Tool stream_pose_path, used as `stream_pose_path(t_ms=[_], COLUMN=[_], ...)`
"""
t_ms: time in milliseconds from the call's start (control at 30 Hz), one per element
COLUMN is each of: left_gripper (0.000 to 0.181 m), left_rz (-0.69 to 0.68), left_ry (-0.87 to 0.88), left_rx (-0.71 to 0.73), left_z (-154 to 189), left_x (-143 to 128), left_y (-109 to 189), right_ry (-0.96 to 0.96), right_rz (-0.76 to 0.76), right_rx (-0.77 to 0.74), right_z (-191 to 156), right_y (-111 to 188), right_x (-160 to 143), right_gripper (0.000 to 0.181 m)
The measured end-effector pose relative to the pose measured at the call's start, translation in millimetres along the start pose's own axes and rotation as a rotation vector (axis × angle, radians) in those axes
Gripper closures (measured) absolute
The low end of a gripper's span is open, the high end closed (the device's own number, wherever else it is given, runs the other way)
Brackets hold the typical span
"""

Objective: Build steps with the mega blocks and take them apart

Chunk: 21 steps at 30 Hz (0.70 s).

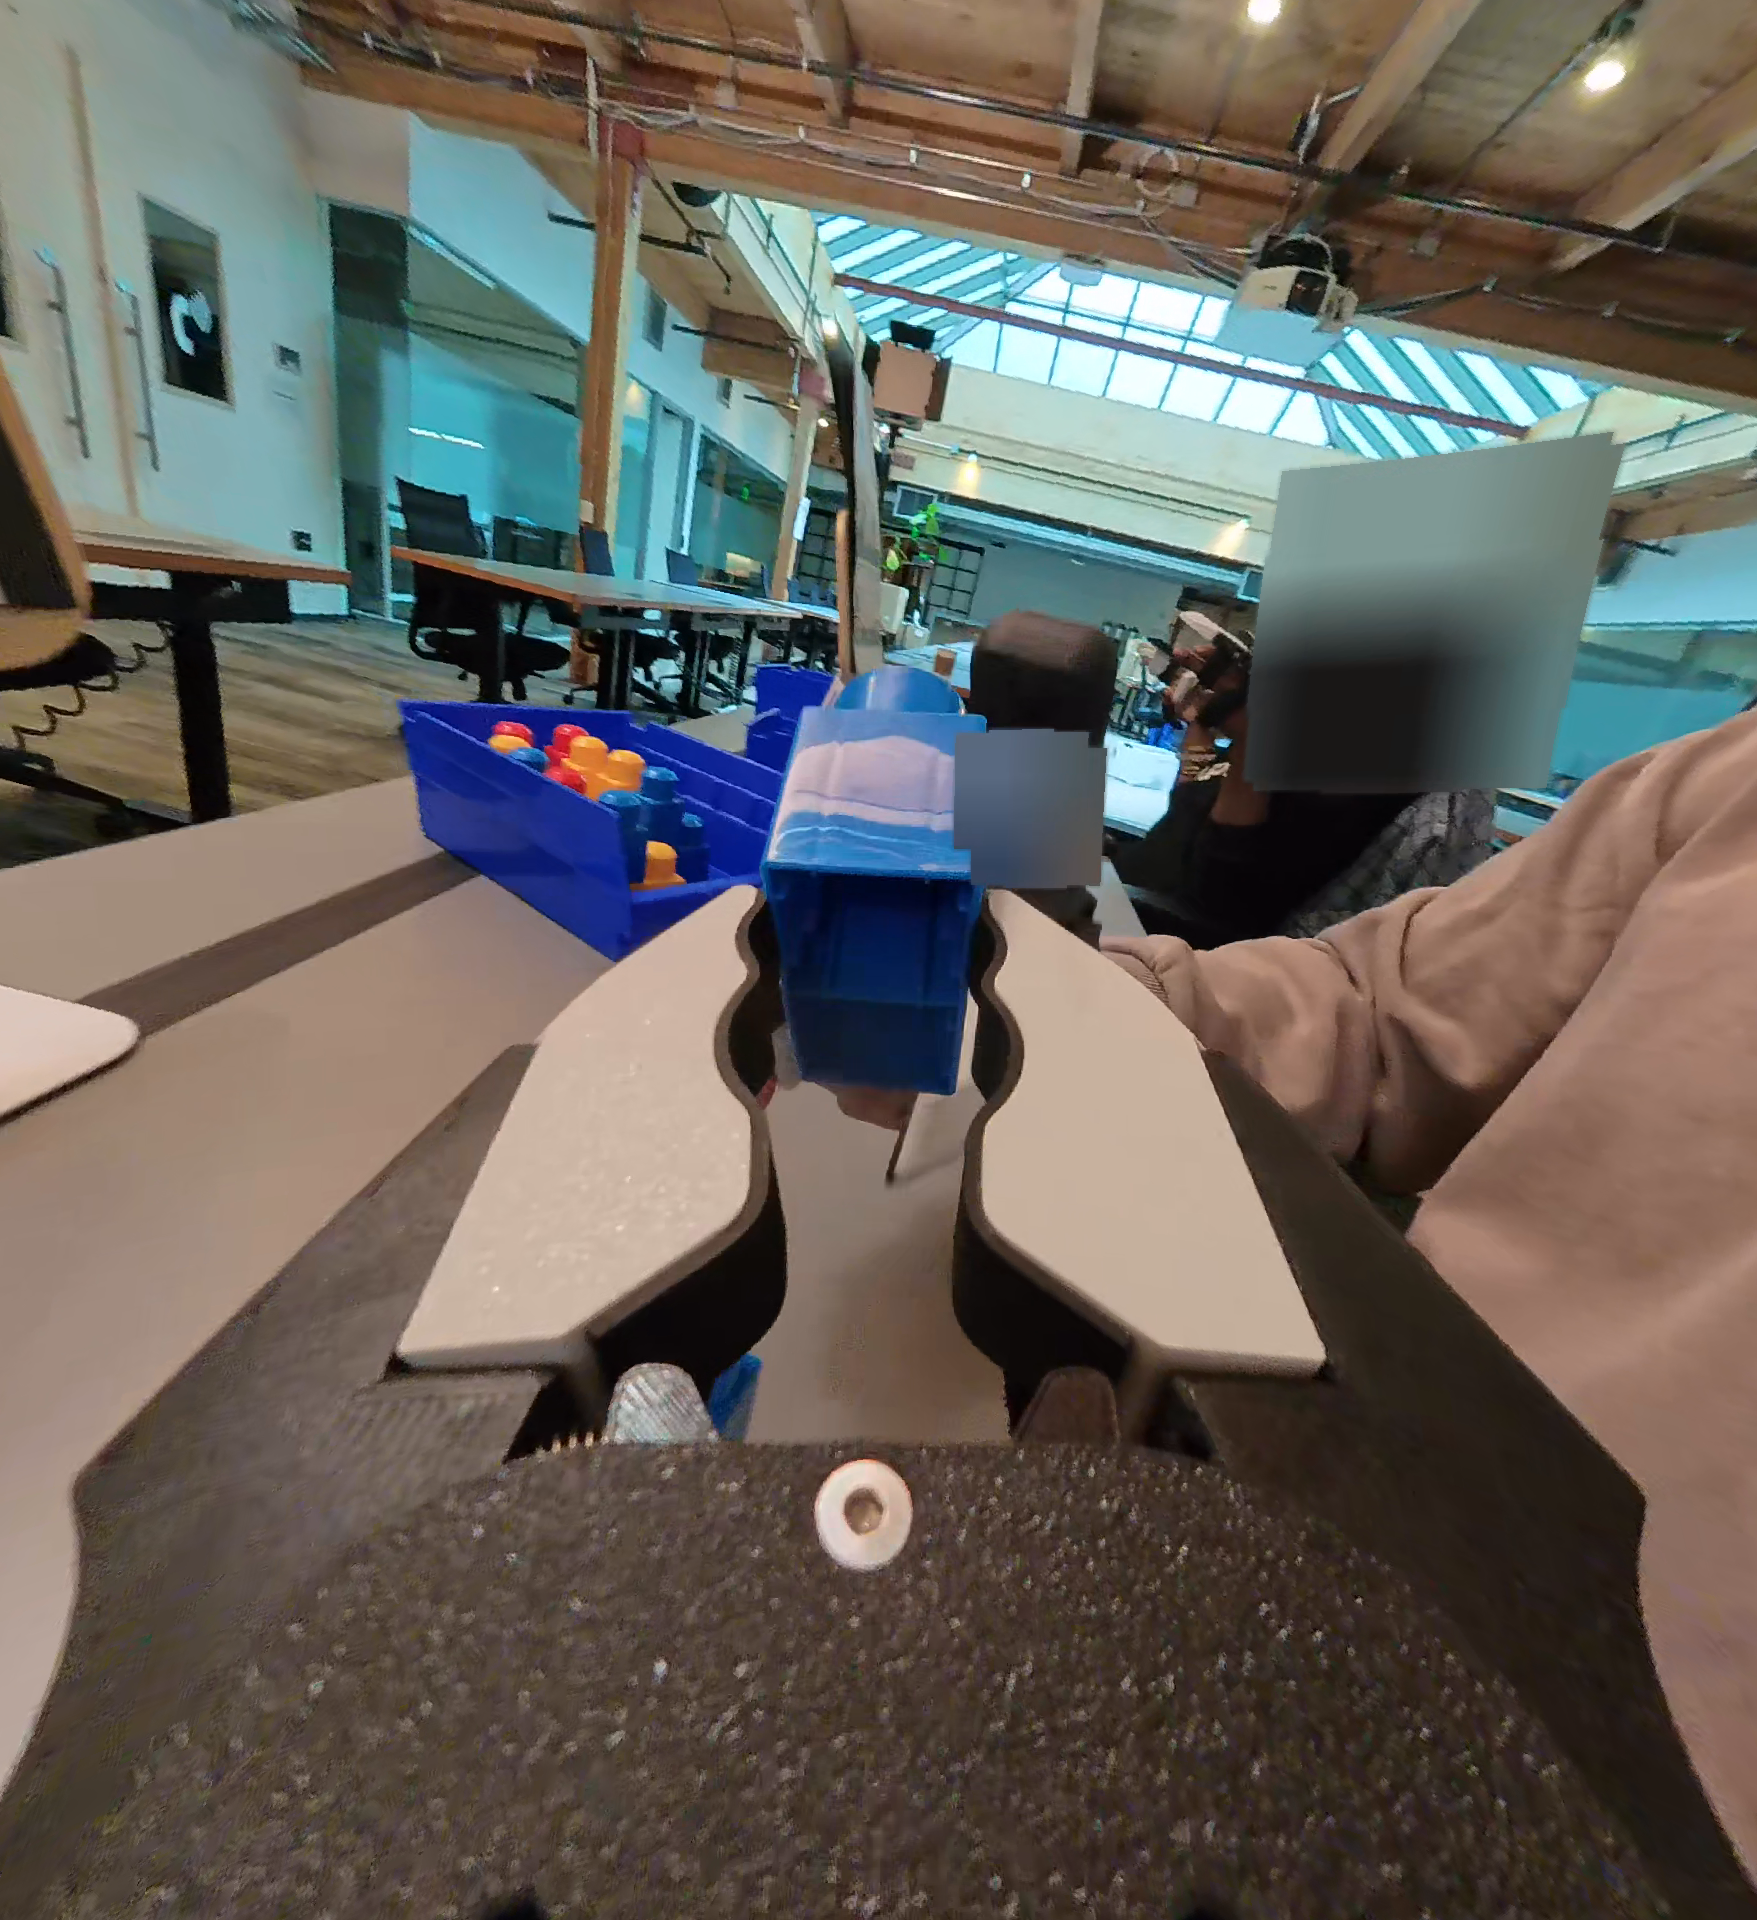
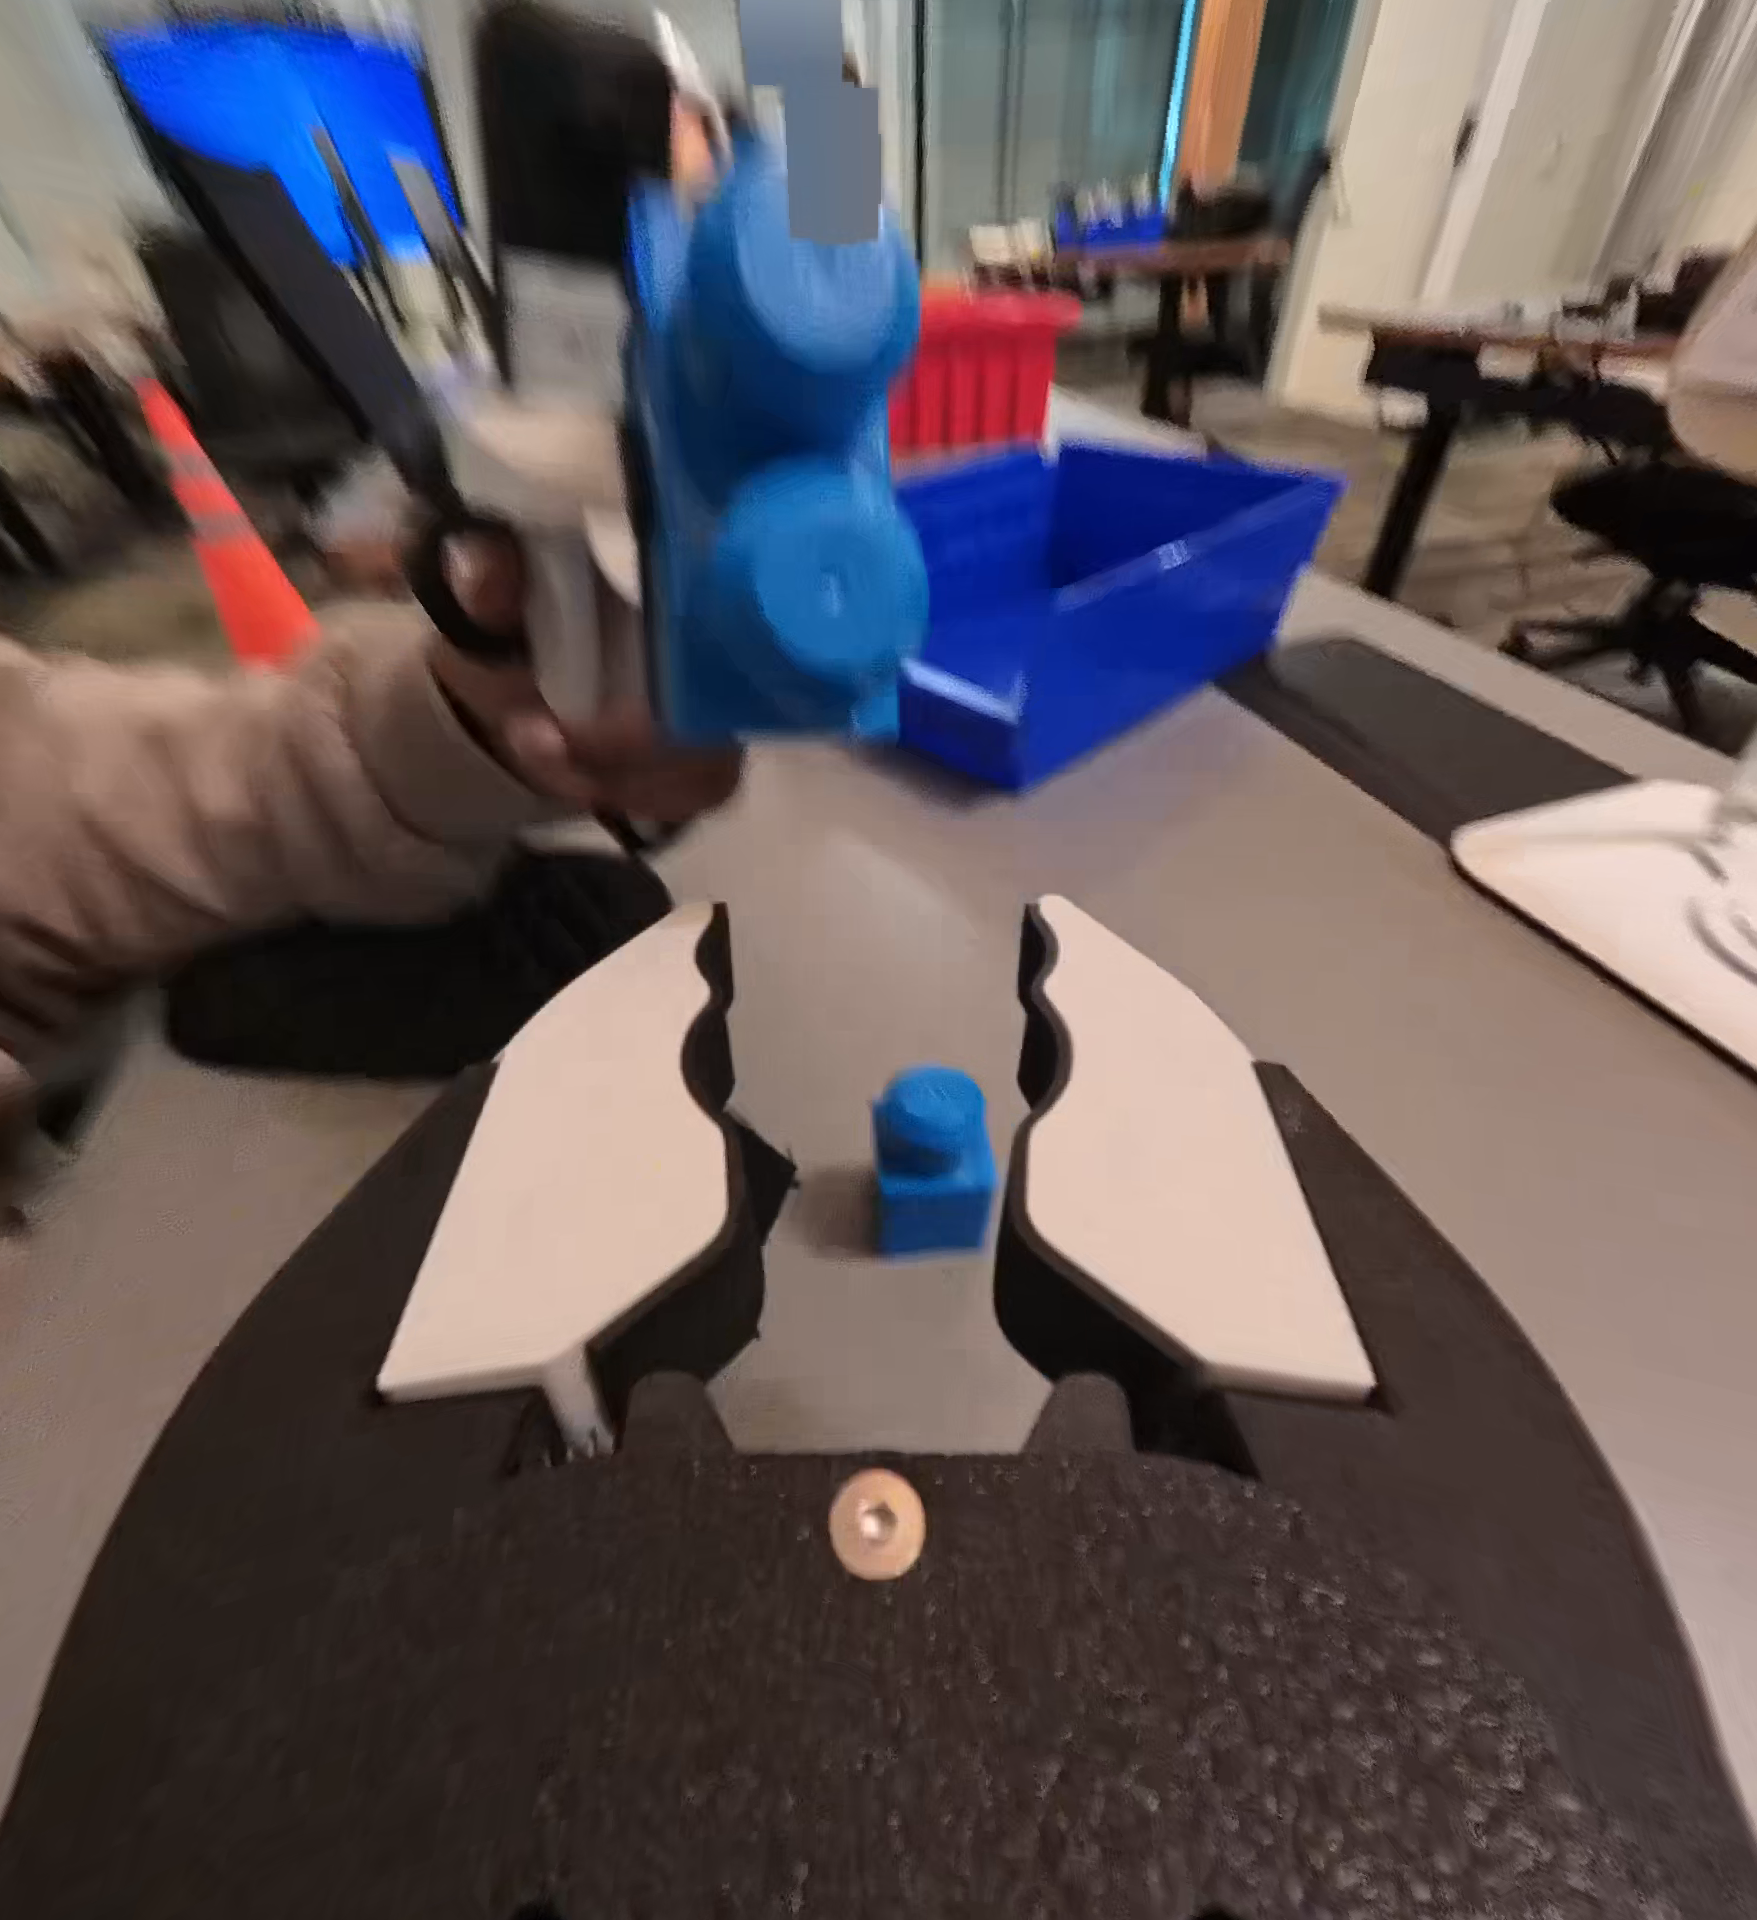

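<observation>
The left gripper [image 1: 869, 971] holds a two-stud blue block [image 1: 869, 914] clamped between its jaws, raised off the desk [image 1: 230, 1091]. The right gripper [image 2: 874, 997] has its jaws apart; a small blue block [image 2: 931, 1169] stands on the desk between them.

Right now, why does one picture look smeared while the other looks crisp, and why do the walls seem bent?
Right wrist view: motion blur smears the two-stud blue block and the blue bin; the small blue block between the fingers is only soft. Left wrist view: mostly sharp, the held blue block shows pale glare on its upper face, and the wide-angle lens bows the ceiling beams.
</observation>
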State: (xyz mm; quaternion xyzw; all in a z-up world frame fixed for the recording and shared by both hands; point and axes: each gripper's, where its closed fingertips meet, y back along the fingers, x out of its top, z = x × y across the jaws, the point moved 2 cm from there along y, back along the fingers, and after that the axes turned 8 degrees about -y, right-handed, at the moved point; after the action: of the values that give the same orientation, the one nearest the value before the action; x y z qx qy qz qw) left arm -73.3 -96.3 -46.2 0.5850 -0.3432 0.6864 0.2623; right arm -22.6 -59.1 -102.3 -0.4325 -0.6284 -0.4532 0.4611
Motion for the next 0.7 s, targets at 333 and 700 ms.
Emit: stream_pose_path(t_ms=[333, 700], left_gripper=[0.146, 0.146], left_rz=[-0.002, -0.01], left_ry=[-0.038, -0.015], left_rx=[0.083, 0.072], left_z=[-19.1, -20.5], left_x=[4.2, -1.5], left_y=[22.1, 21.8], right_ry=[0.108, -0.048], right_rz=[-0.452, -0.124], right_rx=[-0.118, -0.045], right_z=[27.8, 34.2], right_y=[-38.8, -12.5], right_x=[-78.8, -32.4], right_gripper=[0.12, 0.147])
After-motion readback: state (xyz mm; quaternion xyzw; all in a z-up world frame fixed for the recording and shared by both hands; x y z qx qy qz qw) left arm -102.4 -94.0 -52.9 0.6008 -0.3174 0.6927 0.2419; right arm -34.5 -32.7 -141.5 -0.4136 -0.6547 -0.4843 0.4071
